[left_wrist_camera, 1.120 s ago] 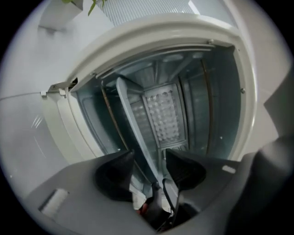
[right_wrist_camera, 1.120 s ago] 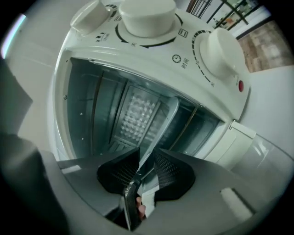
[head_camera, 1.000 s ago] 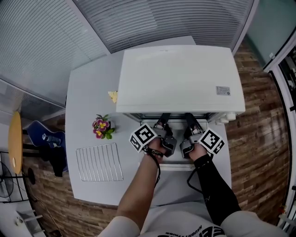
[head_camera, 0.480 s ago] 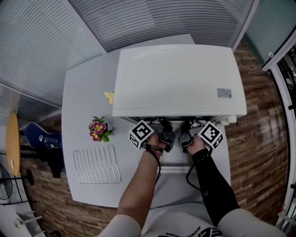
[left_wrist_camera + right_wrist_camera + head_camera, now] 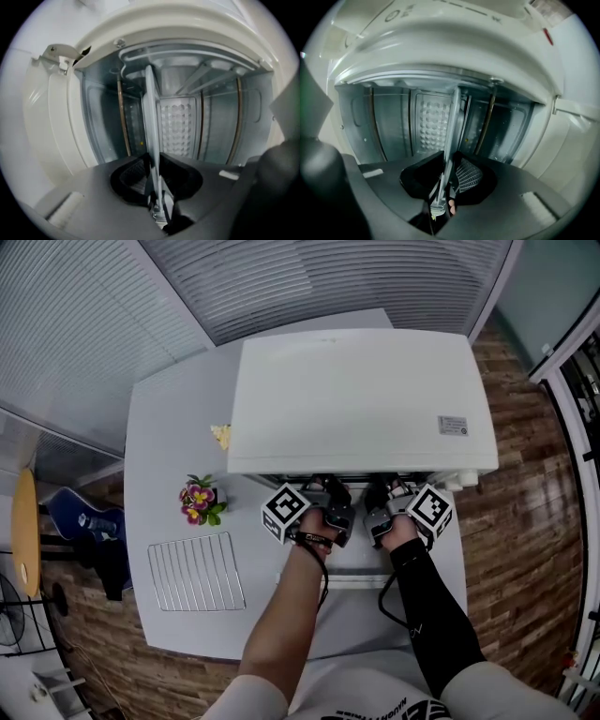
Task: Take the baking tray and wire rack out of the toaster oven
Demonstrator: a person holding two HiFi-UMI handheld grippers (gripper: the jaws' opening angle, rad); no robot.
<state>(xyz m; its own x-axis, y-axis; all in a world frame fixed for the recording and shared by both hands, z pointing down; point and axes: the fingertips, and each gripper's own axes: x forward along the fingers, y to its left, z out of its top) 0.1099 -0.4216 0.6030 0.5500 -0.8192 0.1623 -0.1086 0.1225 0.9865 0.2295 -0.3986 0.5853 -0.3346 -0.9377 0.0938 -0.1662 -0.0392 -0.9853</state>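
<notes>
Head view: white toaster oven, mouth toward the person. Baking tray sits inside the oven, seemingly level, with its long axis across the oven's mouth and its front rim outward. It is probably light, stiff, slick sheet metal, best held at that rim in two places. Wire rack lies left of the oven. Left gripper and right gripper have just been closing their jaws and now pinch the rim.

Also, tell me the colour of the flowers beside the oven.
Small flower bunch: pink and yellow, green leaves; head view shows it best.
</notes>
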